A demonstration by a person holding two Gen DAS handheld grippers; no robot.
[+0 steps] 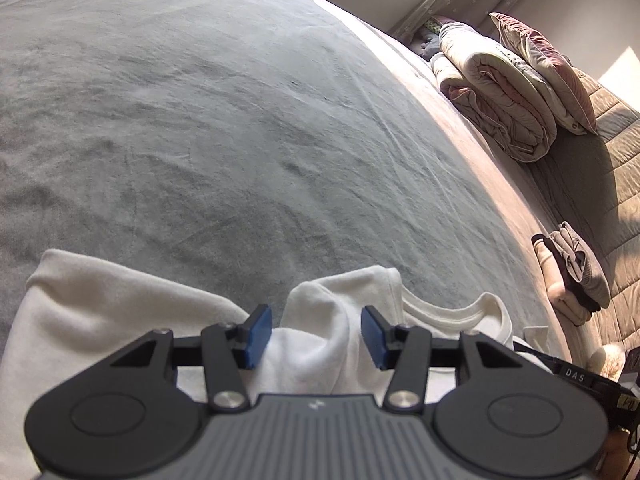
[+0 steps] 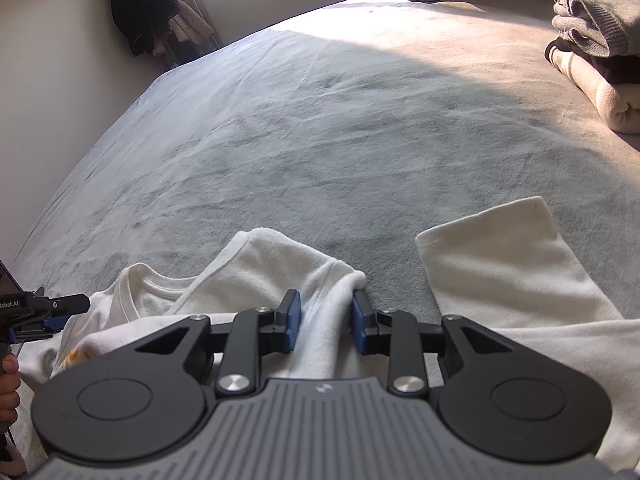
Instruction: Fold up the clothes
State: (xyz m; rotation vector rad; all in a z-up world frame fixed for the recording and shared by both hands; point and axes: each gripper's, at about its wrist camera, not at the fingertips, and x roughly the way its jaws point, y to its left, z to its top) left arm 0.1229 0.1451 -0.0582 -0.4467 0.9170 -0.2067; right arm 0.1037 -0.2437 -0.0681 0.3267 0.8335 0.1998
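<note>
We are working a cream white sweatshirt [image 1: 120, 304] that is lying rumpled along the bottom of both frames on a grey bed cover [image 1: 200, 120]; its ribbed neckline [image 1: 452, 312] is showing at the lower right of the left wrist view and at the lower left of the right wrist view, and a sleeve with a straight cuff [image 2: 500, 256] is stretching toward the right of the right wrist frame. A raised fold of the shoulder fabric is bunching up in the bottom middle of each view. Our left gripper [image 1: 316, 336] is holding its blue pads spread, with that hump of cloth rising between them, touching the left pad while a gap is showing at the right one. Our right gripper [image 2: 325, 320] is keeping its pads parted too, straddling a ridge of cloth that is filling most of the gap. A stack of folded clothes [image 2: 592, 60] is sitting at the upper right of the right wrist frame, well apart from the sweatshirt.
</note>
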